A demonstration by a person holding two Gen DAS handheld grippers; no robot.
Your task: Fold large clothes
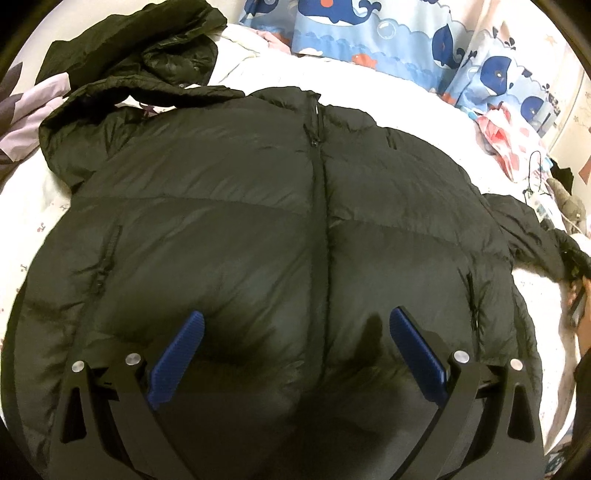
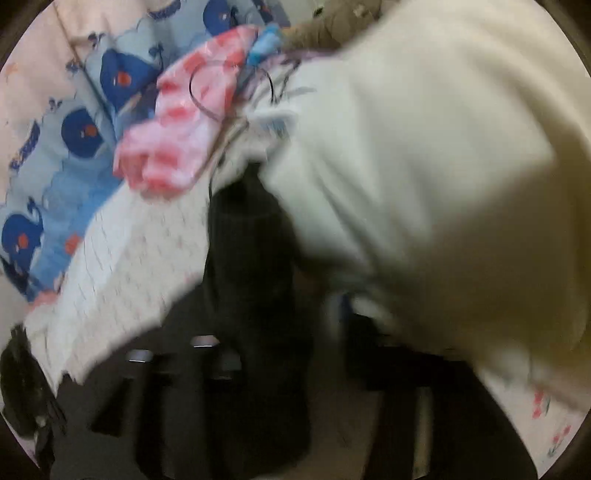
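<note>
The left gripper (image 1: 295,332) hangs wide and empty over the hem of the black puffer jacket (image 1: 258,221), which lies zipped and front-up across the middle of the bed (image 1: 40,218). The right gripper (image 2: 280,350) is blurred; its spread is unclear, with a dark sleeve cuff (image 2: 251,236) running between the fingers near the bed's right edge. Judging by this, sleeve folding is starting: next, secure that cuff and carry it inward across the chest.

The bed (image 1: 33,221) carries a white sheet with a small scattered print. A black puffer jacket (image 1: 229,229) lies flat on it, front up, zipper closed, one sleeve (image 1: 532,229) extended to the right. A second dark garment (image 1: 147,40) lies bunched beyond the jacket's upper left. A whale-print fabric (image 1: 369,33) lies along the far edge, with a pink-and-white cloth (image 1: 506,144) beside it.
</note>
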